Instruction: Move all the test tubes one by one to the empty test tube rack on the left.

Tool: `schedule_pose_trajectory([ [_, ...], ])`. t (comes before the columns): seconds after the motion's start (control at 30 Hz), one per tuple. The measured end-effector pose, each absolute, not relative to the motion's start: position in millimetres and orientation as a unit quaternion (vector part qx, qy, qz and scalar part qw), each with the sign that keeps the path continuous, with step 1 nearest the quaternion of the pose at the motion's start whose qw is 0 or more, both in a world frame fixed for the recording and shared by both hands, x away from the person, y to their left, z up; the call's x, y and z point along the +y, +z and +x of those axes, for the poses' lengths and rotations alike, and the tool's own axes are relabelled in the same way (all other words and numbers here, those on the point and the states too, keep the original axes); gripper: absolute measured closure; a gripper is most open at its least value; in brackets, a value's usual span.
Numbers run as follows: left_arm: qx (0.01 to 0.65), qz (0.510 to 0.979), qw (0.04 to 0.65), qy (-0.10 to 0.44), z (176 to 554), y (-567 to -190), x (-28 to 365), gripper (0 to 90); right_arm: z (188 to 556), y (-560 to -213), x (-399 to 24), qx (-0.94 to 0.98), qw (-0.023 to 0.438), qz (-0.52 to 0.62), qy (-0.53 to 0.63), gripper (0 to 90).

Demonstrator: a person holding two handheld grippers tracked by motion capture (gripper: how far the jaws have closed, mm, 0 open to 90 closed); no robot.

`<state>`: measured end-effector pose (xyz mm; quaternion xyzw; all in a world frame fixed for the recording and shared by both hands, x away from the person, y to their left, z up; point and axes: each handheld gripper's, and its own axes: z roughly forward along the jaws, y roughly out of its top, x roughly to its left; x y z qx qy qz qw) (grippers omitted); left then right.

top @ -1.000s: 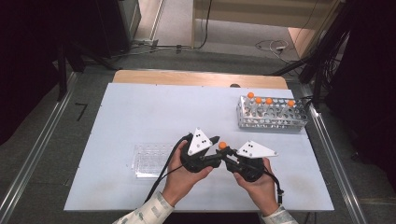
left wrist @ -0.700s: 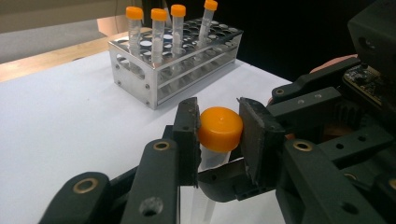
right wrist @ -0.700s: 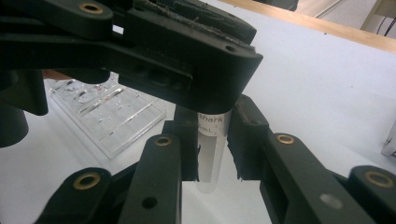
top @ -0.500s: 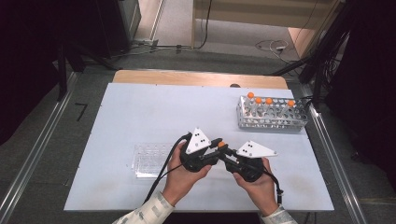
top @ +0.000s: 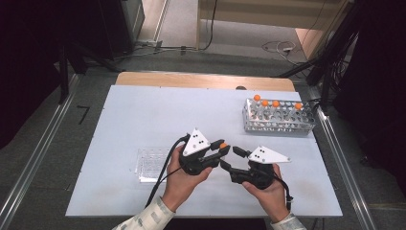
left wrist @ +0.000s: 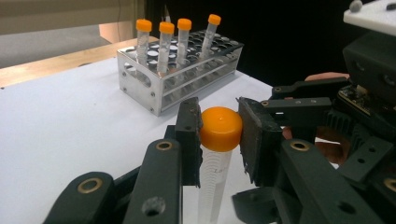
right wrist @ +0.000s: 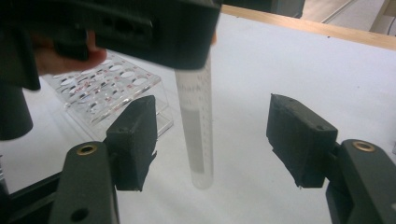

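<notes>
Since a second ago the two hands have drawn slightly apart and the right tongs (top: 229, 159) have backed off from the orange cap, leaving a gap between the two tools above the near middle of the white counter (top: 143, 115). The clear plastic test tube (left wrist: 212, 186), printed with graduation marks, hangs upright by its orange screw cap (left wrist: 221, 128), which is clamped between the two black pads of the left tongs (left wrist: 219, 135); in the high view the cap shows as an orange dot at those tongs' tip, and the tube's rounded bottom, seen from the right gripper view, hangs clear above the counter. The right tongs (right wrist: 212, 140) stand wide apart and grasp nothing, their pads on either side of the tube's lower half without touching it. The left hand (top: 179, 184) and right hand (top: 268, 189) come in from the near edge, each with a grey three-cornered plate on top of its tool. Just left of the left hand lies a clear plastic well plate (top: 151, 164) flat on the counter. Well apart, toward the far right corner, stands a metal tube rack (top: 277, 117) holding four more orange-capped tubes (left wrist: 161, 42) upright in its back rows.
</notes>
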<state>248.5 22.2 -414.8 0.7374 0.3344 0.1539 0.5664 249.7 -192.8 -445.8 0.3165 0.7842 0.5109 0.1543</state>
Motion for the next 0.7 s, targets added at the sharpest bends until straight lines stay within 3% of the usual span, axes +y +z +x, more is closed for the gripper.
schedule_pose_trajectory([
  [0.7, 0.368, 0.705, 0.583, 0.166, 239.9, -393.0, 83.0, 70.4, 243.2, -451.9, -208.8, 0.785, 0.156, 0.319, 0.508, 28.2],
])
